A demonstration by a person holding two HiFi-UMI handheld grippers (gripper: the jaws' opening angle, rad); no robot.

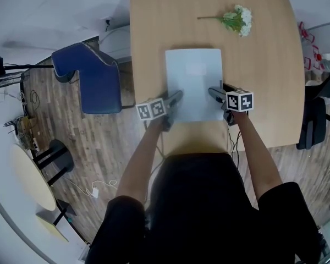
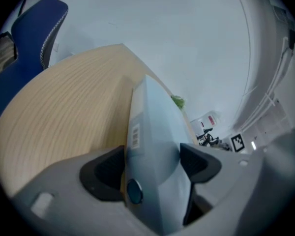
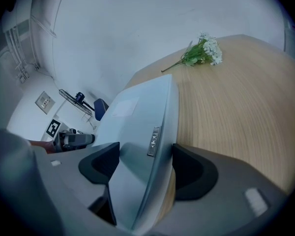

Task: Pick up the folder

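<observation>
A pale blue-grey folder [image 1: 193, 84] lies flat in the middle of the wooden table [image 1: 154, 37]. My left gripper [image 1: 177, 95] is at the folder's near left edge and my right gripper [image 1: 213, 91] at its near right edge. In the left gripper view the folder [image 2: 155, 127], with a barcode label on its side, runs between the jaws of the left gripper [image 2: 152, 166], which stand wide and open. In the right gripper view the folder [image 3: 137, 127] likewise sits between the wide jaws of the right gripper [image 3: 145, 168]. I see no pad pressing on it.
A sprig of white flowers [image 1: 236, 20] lies at the table's far right. A blue chair [image 1: 93, 76] stands left of the table and a black chair [image 1: 313, 120] at its right edge. A small round table [image 1: 30, 177] is on the wooden floor at the left.
</observation>
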